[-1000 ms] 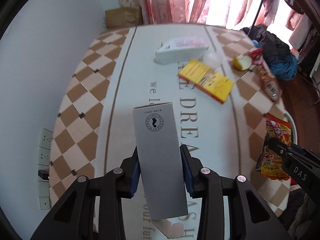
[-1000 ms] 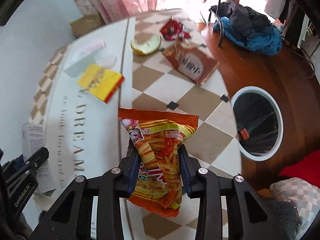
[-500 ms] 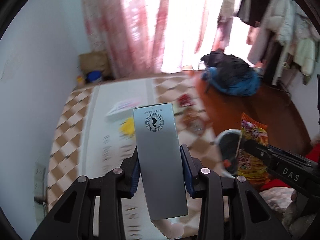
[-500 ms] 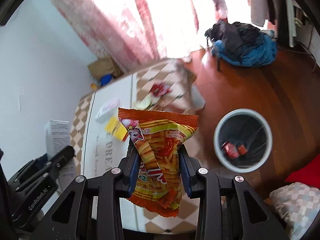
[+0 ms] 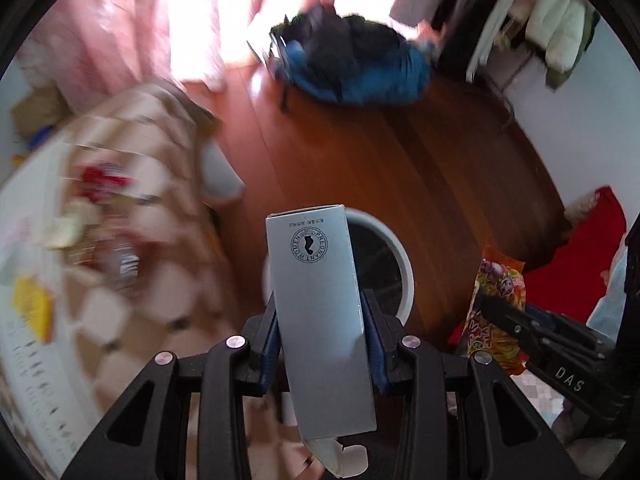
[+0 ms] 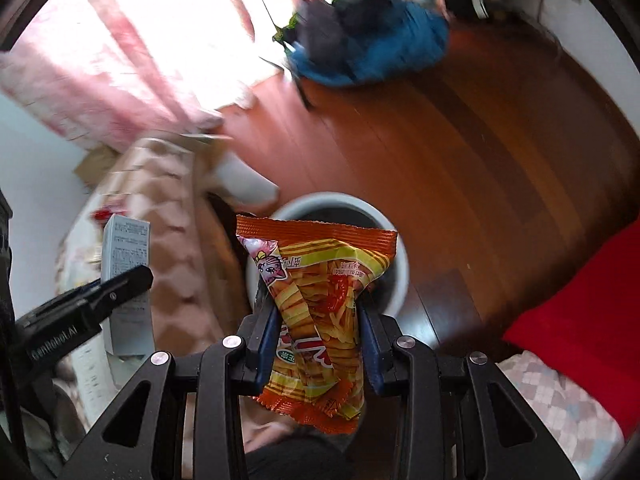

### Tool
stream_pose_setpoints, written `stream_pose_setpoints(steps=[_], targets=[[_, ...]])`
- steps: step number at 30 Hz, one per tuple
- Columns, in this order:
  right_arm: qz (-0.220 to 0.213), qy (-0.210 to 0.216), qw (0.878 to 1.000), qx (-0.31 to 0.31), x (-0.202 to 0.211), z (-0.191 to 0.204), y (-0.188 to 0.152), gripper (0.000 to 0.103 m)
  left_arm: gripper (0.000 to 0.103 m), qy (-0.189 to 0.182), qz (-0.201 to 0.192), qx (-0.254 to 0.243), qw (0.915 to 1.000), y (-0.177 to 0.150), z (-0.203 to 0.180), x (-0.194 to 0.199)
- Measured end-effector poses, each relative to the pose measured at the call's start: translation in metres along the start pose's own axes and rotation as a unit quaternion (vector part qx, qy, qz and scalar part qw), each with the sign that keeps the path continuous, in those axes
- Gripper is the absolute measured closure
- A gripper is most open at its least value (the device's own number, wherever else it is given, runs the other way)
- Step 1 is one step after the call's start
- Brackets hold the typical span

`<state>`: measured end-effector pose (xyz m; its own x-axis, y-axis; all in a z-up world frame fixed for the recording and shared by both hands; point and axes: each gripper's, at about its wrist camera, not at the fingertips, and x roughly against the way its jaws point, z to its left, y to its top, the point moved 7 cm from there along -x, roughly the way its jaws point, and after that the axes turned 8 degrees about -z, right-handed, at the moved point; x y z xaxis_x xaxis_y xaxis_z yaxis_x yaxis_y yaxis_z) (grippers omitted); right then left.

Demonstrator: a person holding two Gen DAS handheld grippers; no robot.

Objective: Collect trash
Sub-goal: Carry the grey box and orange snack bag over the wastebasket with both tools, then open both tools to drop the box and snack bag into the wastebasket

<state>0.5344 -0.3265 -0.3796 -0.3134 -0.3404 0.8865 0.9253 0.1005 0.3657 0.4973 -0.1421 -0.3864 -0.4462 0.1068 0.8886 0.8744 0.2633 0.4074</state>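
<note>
Left gripper (image 5: 322, 320) clamped on grey carton (image 5: 320, 304), right gripper (image 6: 318, 316) on orange snack bag (image 6: 320, 300), white-rimmed bin (image 6: 394, 280) just beyond both, checkered table (image 5: 132, 208) left, bare wood floor (image 6: 460, 152) ahead.

daylight | window (image 5: 240, 0) blown out | background motion-blurred | fisheye-warped black corners

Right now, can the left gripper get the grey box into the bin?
Probably yes. The left gripper is shut on the grey box, and the white bin sits open on the floor right behind it, nothing between. The right gripper with its snack bag hangs beside, apart.
</note>
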Motion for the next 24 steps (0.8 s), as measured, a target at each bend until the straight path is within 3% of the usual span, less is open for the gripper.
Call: stream_pose_setpoints(steps=[6, 8, 10, 11, 13, 14, 16, 20, 24], targets=[[0.058, -0.002, 0.998, -0.037, -0.093, -0.041, -0.002, 0.065, 0.068, -0.002, 0.079, -0.005, 0.9969, 0.018, -0.014, -0.102], [0.074, -0.001, 0.996, -0.051, -0.124, -0.049, -0.003, 0.065, 0.063, 0.003, 0.093, -0.002, 0.9956, 0.019, -0.016, -0.121], [0.085, 0.006, 0.995, -0.06, -0.146, -0.051, -0.001, 0.065, 0.035, 0.012, 0.106, 0.005, 0.9942, 0.018, -0.013, -0.134], [0.088, 0.004, 0.994, -0.063, -0.153, -0.054, -0.001, 0.062, 0.03, 0.016, 0.111, 0.01, 0.9937, 0.018, -0.01, -0.14], [0.096, 0.007, 0.993, -0.064, -0.173, -0.056, 0.001, 0.055, 0.021, 0.027, 0.113, 0.017, 0.9931, 0.013, -0.003, -0.142], [0.098, 0.005, 0.993, -0.063, -0.178, -0.056, 0.001, 0.042, 0.018, 0.035, 0.114, 0.022, 0.9927, 0.012, 0.002, -0.142], [0.099, 0.015, 0.993, -0.069, -0.184, -0.054, 0.002, 0.027, 0.007, 0.048, 0.109, 0.025, 0.9926, 0.012, 0.009, -0.137], [0.087, 0.013, 0.994, -0.07, -0.176, -0.057, 0.003, 0.004, 0.007, 0.076, 0.088, 0.017, 0.9931, 0.008, 0.017, -0.122], [0.07, -0.021, 0.996, -0.049, -0.153, -0.062, 0.001, 0.0, 0.007, 0.098, 0.077, 0.005, 0.9921, -0.002, 0.02, -0.108]])
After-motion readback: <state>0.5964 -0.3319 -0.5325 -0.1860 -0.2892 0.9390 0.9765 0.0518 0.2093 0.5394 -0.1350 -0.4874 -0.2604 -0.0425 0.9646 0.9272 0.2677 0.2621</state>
